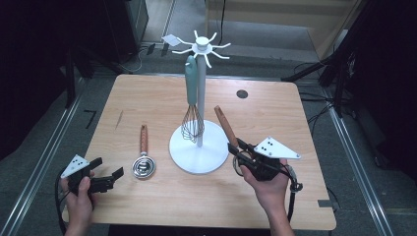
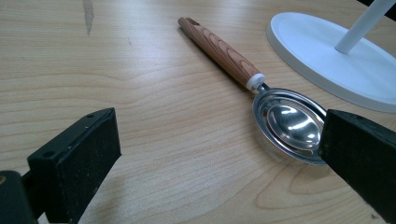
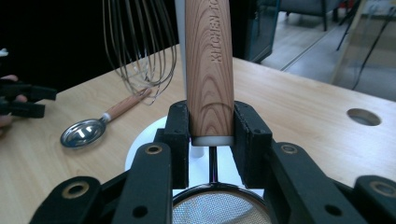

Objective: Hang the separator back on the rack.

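Left claw (image 1: 105,178): black body w/ two blocky black jaws; pads had a rough, grainy face and small round holes along the top edge. Grey three-cornered plate on top, w/ a few black dots. Black cable trailed off behind it, on the side away from the white stand (image 1: 197,147).

Right claw (image 1: 236,150): same build, black link arms w/ brass-ringed pivot holes, grey dotted plate on top, black cable looped at the wrist. Both forearms bare, no sleeves or gloves seen.
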`<state>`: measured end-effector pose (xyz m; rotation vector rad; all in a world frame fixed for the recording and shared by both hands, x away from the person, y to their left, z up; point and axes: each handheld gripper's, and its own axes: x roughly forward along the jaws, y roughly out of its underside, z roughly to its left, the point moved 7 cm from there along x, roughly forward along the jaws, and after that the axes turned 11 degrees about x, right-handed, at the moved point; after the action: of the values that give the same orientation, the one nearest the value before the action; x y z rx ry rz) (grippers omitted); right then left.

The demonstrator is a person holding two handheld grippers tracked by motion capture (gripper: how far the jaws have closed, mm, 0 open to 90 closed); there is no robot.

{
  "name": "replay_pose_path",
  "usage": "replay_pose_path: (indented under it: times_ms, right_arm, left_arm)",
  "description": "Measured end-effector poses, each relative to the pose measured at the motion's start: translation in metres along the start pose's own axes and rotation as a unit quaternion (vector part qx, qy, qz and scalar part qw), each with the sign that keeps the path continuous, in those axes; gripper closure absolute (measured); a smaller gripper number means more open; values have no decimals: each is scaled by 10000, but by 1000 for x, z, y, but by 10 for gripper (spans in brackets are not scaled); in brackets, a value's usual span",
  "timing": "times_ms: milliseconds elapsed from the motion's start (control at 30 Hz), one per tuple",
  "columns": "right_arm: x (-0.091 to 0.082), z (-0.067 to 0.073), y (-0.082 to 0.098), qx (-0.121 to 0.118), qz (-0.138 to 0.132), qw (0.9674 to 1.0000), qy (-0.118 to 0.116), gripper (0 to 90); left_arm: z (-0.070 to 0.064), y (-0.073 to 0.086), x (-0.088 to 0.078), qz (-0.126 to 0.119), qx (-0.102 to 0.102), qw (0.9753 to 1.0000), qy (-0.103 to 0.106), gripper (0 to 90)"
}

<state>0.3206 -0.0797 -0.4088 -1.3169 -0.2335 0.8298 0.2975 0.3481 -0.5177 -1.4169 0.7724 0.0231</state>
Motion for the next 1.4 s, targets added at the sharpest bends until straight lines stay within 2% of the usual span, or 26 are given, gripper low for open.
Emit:
replay_pose_path:
  times_ms: [100, 333, 500, 1400]
  right_arm:
    - [-2, 2, -4, -23, -124, 9999, 71, 709]
    - [-5, 4, -16, 41, -370, 9993, 6, 710]
    - [-5, 6, -25, -36, -555, 9984, 62, 710]
    - [-7, 15, -75, -209, -1036, 9943, 99, 710]
  left_arm:
    - [0, 0, 0, -13, 0, 10000, 0, 0]
    - [0, 0, -1, -23, 16, 10000, -8, 0]
    - [0, 0, -1, -19, 29, 10000, -14, 0]
    - [0, 0, -1, -30, 22, 10000, -26, 0]
